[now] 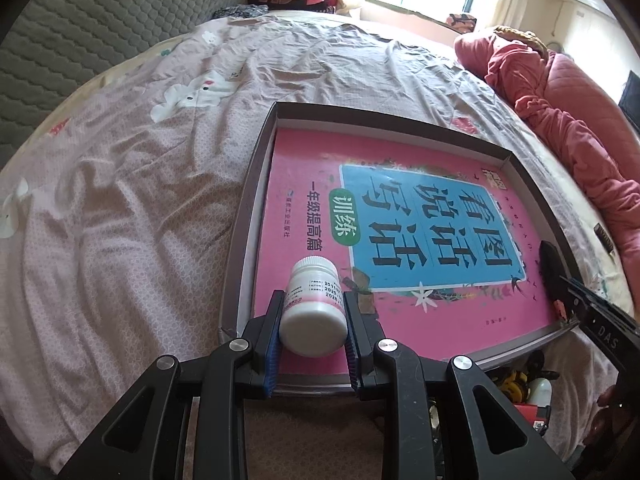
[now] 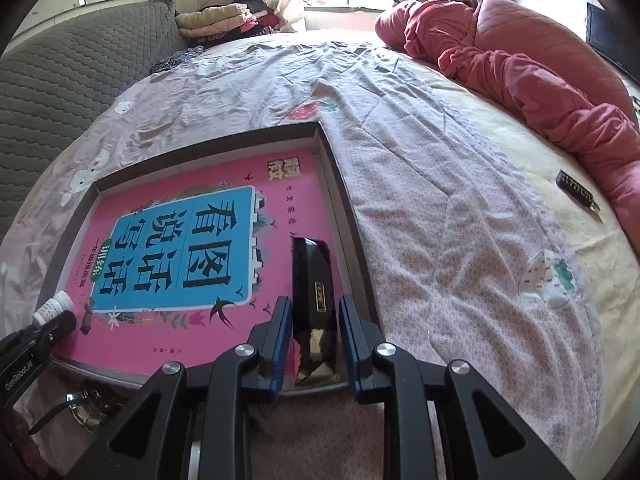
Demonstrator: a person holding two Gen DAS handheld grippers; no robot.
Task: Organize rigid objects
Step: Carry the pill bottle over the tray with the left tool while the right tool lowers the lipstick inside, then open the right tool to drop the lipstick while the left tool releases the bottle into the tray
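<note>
Working over the bed (image 1: pixel 140 168), we have a shallow box tray (image 1: pixel 250 208) with a stiff pink book (image 1: pixel 304 184) flat inside. Our left gripper (image 1: pixel 310 334) is clenched on a small white pill bottle (image 1: pixel 314 304), lying on its side above the tray's near left corner; it looks light, rigid and smooth, so the mid-body grip suits it. Our right gripper (image 2: pixel 314 344) straddles a glossy black box (image 2: pixel 312 296) by the tray's right wall; whether the pads press it we cannot tell. Hard, slippery sides favour gripping its long flanks.
</note>
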